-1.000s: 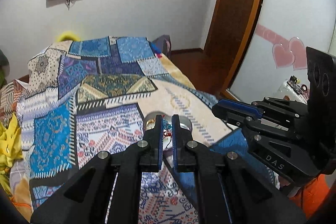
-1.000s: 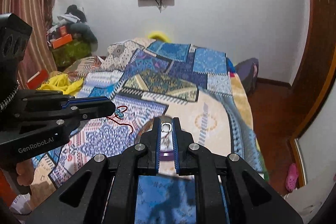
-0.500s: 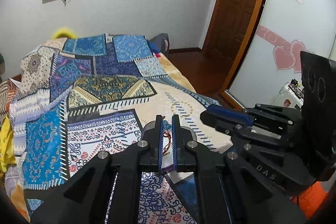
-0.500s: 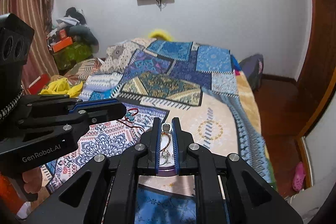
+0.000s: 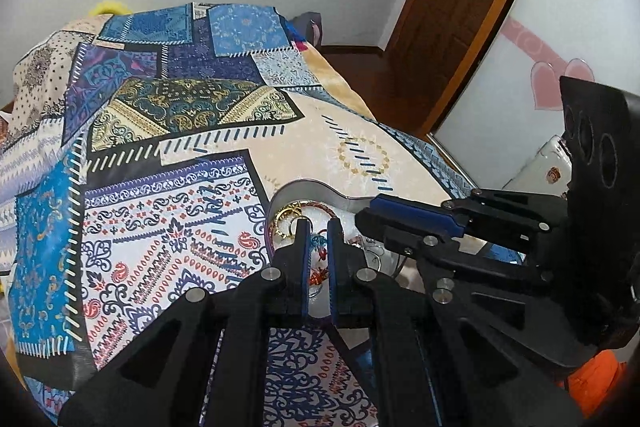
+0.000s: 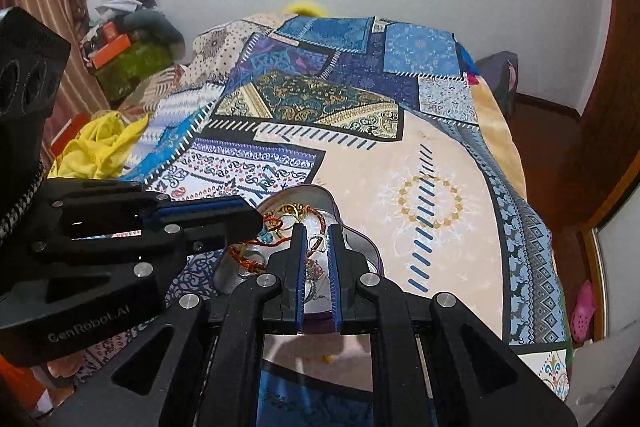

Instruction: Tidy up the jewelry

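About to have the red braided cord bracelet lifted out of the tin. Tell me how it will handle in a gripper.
The red braided cord bracelet lies in loose curves, so it is probably floppy and will dangle. It looks thin, likely very light. It lies among gold rings in the metal tin, so it may snag and drag them along.

Jewelry (image 5: 292,219) lies in a tin (image 5: 316,189) on the bedspread (image 5: 168,187) (near its front edge).
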The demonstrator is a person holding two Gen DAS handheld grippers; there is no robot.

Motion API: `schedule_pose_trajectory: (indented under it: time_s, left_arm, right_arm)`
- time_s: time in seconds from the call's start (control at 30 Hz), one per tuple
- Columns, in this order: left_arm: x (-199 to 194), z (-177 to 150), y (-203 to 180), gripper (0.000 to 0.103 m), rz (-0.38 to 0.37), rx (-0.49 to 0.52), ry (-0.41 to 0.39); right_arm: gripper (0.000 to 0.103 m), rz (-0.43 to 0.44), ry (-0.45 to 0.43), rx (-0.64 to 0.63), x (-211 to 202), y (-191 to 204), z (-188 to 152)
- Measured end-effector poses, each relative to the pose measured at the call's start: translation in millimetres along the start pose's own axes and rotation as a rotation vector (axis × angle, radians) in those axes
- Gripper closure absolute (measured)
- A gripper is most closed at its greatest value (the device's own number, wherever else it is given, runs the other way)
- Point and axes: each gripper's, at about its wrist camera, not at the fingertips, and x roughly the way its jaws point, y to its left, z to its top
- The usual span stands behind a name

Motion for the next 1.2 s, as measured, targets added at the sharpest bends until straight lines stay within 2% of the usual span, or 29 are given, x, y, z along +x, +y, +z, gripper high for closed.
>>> schedule_pose_trajectory:
  time_s: [0.3, 0.37, 0.5, 0.6, 0.67, 0.77, 0.87, 1.03, 1.2]
  left_arm:
    - [-5.5, 0.5, -3.2, 0.097, -0.022, 0.002, 0.011]
    - [-9.0, 1.0, -4.2, 0.094, -0.01, 0.008, 0.004]
    - [-21.9, 3.0, -7.0, 0.086, 0.003, 0.014, -0.023]
    - [-33.2, 5.5, -9.7, 0.082, 0.008, 0.017, -0.044]
    - [-44.9, 7.0, -12.1, 0.075, 0.012, 0.018, -0.064]
    - [-67.0, 8.4, -15.8, 0.064, 0.017, 0.015, -0.11]
    - [-93.4, 8.1, -23.4, 0.063, 0.022, 0.022, -0.162]
    - [-143.5, 4.3, -43.9, 0.061, 0.062, 0.063, -0.273]
    - [-206.0, -7.8, -64.0, 0.053, 0.108, 0.088, -0.437]
  right_arm:
    - [0.094, -0.021, 0.009, -0.019, -2.1, 3.6, -2.3]
    - [0.092, -0.025, 0.009, -0.021, -3.1, 4.1, -2.4]
    - [0.075, -0.054, -0.016, -0.03, -15.6, 6.6, -2.1]
    - [0.073, -0.065, -0.035, -0.033, -25.6, 8.2, -0.9]
    - [0.073, -0.069, -0.051, -0.032, -34.4, 9.2, -0.3]
    - [0.073, -0.078, -0.084, -0.03, -52.1, 11.3, 1.3]
    - [0.073, -0.083, -0.135, -0.025, -76.3, 14.5, 4.1]
    - [0.073, -0.103, -0.276, -0.018, -134.7, 25.9, 7.7]
    - [0.073, -0.09, -0.441, -0.014, -198.4, 44.1, 5.1]
